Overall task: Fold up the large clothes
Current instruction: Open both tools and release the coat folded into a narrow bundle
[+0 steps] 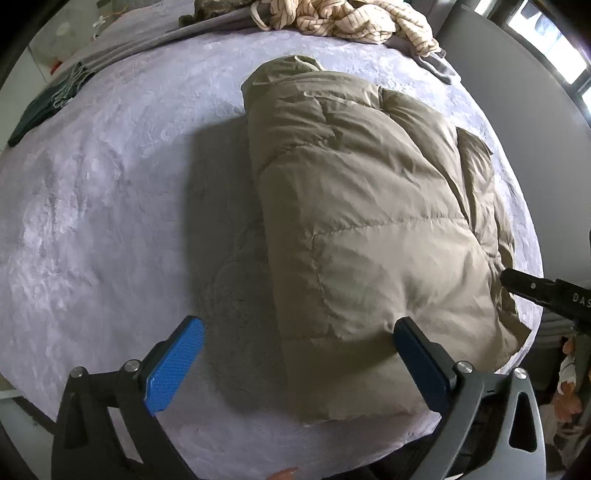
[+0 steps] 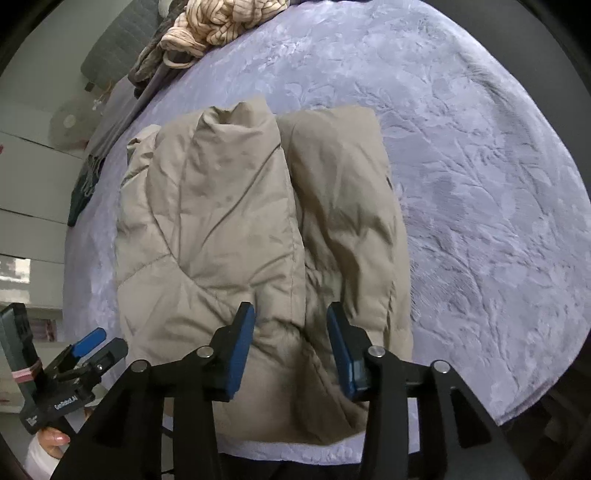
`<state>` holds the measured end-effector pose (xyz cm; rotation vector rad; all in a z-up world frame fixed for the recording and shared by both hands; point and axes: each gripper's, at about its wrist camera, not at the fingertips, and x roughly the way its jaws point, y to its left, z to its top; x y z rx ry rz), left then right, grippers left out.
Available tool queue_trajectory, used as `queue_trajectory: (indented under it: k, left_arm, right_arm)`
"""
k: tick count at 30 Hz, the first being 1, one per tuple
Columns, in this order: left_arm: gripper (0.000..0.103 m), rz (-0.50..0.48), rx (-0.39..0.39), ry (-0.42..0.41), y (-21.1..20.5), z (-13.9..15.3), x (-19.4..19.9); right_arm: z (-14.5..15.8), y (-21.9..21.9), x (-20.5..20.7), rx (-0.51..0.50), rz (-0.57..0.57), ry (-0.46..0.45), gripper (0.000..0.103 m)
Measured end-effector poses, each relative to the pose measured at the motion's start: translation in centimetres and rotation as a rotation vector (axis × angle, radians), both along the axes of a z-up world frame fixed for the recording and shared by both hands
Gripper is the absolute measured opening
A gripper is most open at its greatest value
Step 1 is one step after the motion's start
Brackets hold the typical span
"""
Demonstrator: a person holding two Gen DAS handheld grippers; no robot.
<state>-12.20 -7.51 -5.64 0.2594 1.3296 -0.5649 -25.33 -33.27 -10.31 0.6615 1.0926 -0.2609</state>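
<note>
Both grippers hang empty above the work. My left gripper [image 1: 295, 365] stands fully spread; my right gripper [image 2: 291, 347] is partly open with only air between its pads. Below them the tan puffer jacket [image 2: 236, 236] lies lengthwise on the lavender bedspread [image 2: 480, 184], panels folded inward, narrowed, I judge, for a crosswise fold.

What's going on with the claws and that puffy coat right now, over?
Left gripper wide open, empty. Right gripper open above the jacket, not gripping. Jacket folded lengthwise on the bed. Striped garment at far edge, not in the way.
</note>
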Motion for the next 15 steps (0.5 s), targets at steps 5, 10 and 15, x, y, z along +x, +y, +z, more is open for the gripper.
queue_trajectory:
  k: [5, 10, 15]
  left_arm:
    - [0.103, -0.029, -0.016, -0.01, 0.7, 0.1, 0.2]
    - [0.103, -0.042, -0.036, -0.014, 1.8, 0.0, 0.5]
    - [0.103, -0.038, -0.056, -0.001, 2.9, 0.2, 0.9]
  right_arm:
    - [0.0, 1.4, -0.9, -0.018, -0.035, -0.001, 0.051]
    - [-0.3, 3.0, -1.9, -0.038, -0.072, -0.003, 0.059]
    - [0.2, 4.0, -2.9, -0.06, -0.094, -0.016, 0.062]
